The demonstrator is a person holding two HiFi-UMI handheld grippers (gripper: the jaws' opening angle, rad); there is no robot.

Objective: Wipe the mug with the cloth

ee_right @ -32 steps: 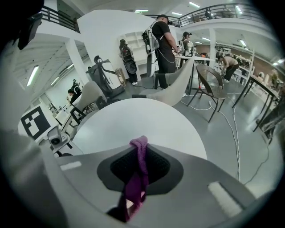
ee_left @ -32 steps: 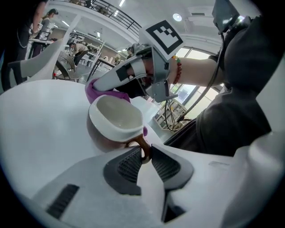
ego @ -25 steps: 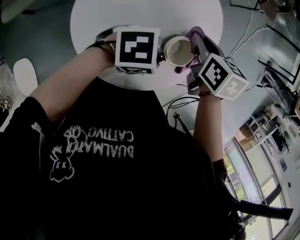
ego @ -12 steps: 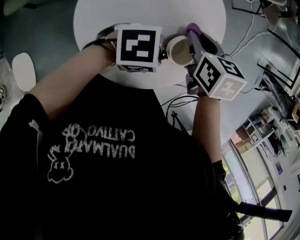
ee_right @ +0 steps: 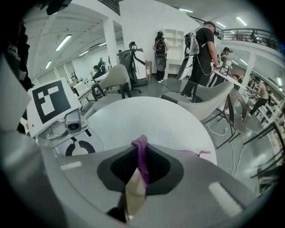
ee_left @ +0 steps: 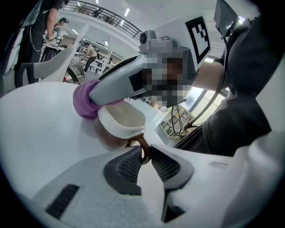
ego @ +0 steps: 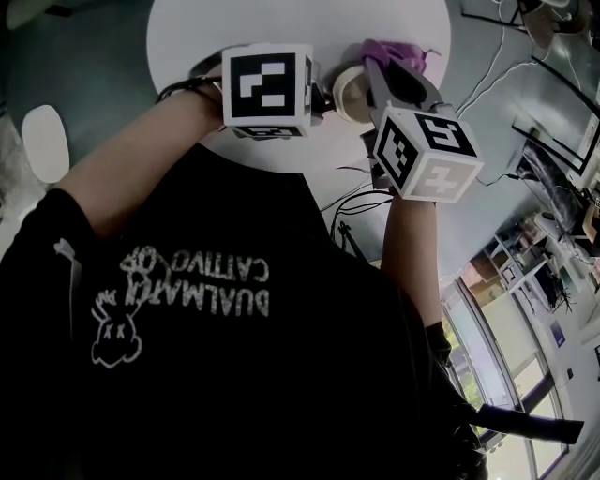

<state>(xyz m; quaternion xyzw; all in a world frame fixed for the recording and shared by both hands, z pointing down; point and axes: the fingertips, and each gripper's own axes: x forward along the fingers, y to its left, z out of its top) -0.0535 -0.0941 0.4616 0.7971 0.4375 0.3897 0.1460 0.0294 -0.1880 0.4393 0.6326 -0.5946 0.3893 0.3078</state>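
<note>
A mug (ee_left: pixel 121 123), white inside and brown outside, hangs tilted over the round white table (ego: pixel 281 28). My left gripper (ee_left: pixel 146 150) is shut on the mug's brown handle (ee_left: pixel 143 144), and its jaws have just been closing a little further on it. In the head view the left gripper's marker cube (ego: pixel 267 84) hides those jaws beside the mug (ego: pixel 349 94). My right gripper (ee_right: pixel 141 150) is shut on the purple cloth (ee_right: pixel 141 156). It reaches over the mug and presses the bunched cloth (ee_left: pixel 87 101) against the far rim. From the head view, the cloth (ego: pixel 389 52) lies beyond the mug.
Cables (ego: pixel 487 66) run over the floor to the right of the table. Grey-white chairs (ee_right: pixel 202 100) stand beyond the table's far edge, and people stand by desks further back. A white chair seat (ego: pixel 47 141) sits at the left.
My right gripper has rolled and shifted toward the table's far side, carrying the cloth from the mug's right flank to its far rim. The left gripper and the mug have barely moved.
</note>
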